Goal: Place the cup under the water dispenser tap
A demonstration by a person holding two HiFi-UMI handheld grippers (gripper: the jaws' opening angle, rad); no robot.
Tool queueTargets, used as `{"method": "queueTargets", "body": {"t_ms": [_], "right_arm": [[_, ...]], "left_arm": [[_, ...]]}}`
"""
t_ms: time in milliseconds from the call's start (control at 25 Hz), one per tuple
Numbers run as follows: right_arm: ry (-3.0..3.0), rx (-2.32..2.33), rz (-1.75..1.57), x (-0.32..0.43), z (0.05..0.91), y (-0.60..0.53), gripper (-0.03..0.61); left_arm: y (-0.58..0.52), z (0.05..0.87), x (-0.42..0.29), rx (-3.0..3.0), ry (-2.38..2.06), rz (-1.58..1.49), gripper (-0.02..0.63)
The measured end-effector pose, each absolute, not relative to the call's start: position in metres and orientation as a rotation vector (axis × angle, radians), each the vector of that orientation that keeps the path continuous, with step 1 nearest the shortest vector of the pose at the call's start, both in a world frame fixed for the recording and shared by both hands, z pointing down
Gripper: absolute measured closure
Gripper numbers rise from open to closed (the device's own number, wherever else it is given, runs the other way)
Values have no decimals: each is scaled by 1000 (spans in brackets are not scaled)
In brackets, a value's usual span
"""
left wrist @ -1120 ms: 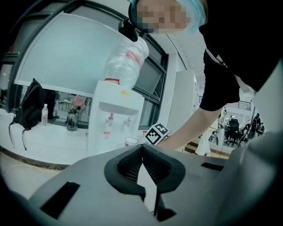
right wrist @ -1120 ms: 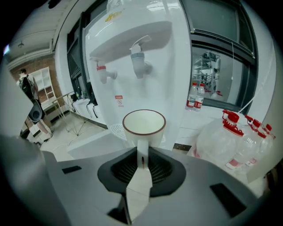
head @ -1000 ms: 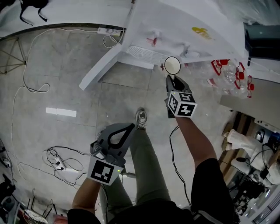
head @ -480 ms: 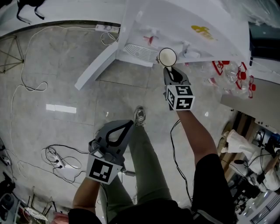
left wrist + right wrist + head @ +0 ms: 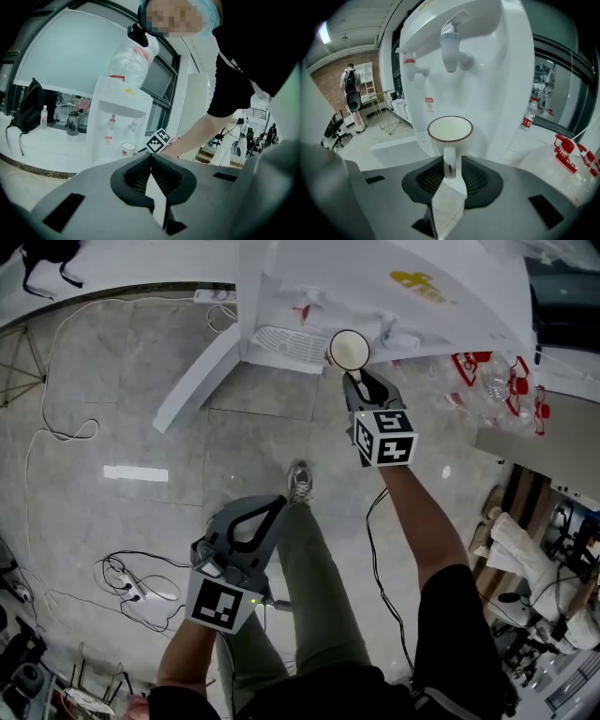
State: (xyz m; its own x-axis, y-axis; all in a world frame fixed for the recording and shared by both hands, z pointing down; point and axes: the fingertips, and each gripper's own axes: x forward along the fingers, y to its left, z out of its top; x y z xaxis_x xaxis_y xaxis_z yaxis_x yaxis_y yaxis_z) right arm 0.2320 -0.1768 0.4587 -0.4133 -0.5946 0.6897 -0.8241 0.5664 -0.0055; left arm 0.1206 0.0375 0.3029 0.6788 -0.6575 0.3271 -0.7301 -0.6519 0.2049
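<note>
Right gripper [image 5: 450, 171] grips the cup [image 5: 450, 130] by its handle, jaws opening, before the water dispenser [image 5: 501, 75], lower than the white tap [image 5: 451, 44]. Left gripper [image 5: 151, 161]: clenched, empty. Yellow logo [image 5: 417, 282] and red sticker [image 5: 429, 106]: illegible. Red-labelled bottle [image 5: 528, 118] stands beside.

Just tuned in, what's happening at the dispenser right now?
The person's right gripper has a cup by its handle, right in front of the water dispenser and roughly below its pale tap. Its jaws are opening around the handle. The left gripper hangs low, shut and empty.
</note>
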Motion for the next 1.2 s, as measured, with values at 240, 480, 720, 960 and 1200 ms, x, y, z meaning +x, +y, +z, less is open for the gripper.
{"method": "queueTargets", "body": {"t_ms": [240,480,720,960,1200], "right_arm": [[-2159,1163,501,236,457,-176,408],[-2180,1193,532,236,450,-167,393],[-2206,1316,581,247,424,-153,393],[-2241,1502,630,260,383,-122,455],[-2275,1621,615,262,331,-79,519]], "left_arm": [[38,303,118,2585,-1083,328,595],[39,301,119,2592,-1059,335,594],[43,288,126,2639,-1011,343,595],[46,265,133,2694,-961,344,595],[58,234,131,2772,-913,356,594]]}}
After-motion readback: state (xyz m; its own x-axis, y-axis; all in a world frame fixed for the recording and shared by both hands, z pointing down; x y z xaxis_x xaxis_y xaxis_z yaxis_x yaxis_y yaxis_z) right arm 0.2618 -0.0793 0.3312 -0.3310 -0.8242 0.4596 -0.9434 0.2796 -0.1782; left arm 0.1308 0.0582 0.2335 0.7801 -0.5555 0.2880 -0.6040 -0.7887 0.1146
